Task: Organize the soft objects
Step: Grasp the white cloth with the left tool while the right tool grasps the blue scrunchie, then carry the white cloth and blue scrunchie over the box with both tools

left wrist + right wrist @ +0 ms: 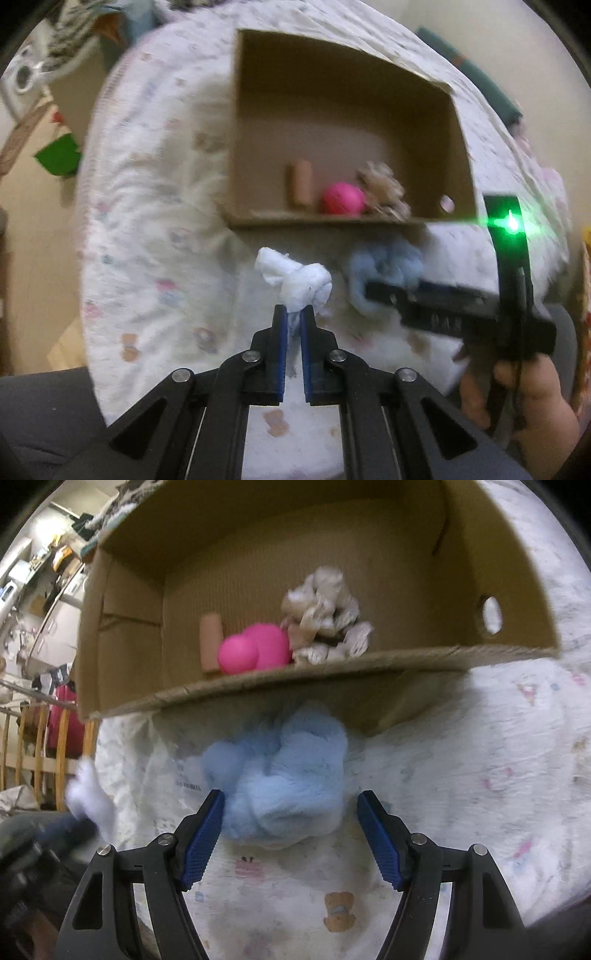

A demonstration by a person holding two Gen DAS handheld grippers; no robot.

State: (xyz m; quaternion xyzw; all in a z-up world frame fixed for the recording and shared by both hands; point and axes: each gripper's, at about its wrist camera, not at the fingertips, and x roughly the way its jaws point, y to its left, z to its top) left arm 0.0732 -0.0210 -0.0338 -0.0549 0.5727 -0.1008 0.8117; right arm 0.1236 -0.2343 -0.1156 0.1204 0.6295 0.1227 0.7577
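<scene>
Cardboard box [517, 590] sits on my printed quilt [480, 775], already holding pink ball [251, 650], tan roll, beige rag. Blue fuzzy cloth [288, 782] lies just outside it, between my right claw's [290, 834] spread fingers. Left claw [293, 317] pinches white cloth [295, 280], likely box-bound.

Cardboard box [369, 664]: matt brown corrugated board, raw fluted edge on the front rim. Blue plush [284, 775]: fuzzy, long-pile cloth. White cloth wad [295, 280]: soft, crinkled, frayed at the edges. Pink ball [255, 650]: smooth, slight sheen. Beige bundle [325, 616]: rough knotted fabric. Tan cylinder [211, 642]: matt, smooth. Bedsheet [461, 775]: matt printed cotton, wrinkled. Right gripper [291, 834]: black matt plastic arms, blue textured pads [205, 836], shiny metal pins.
</scene>
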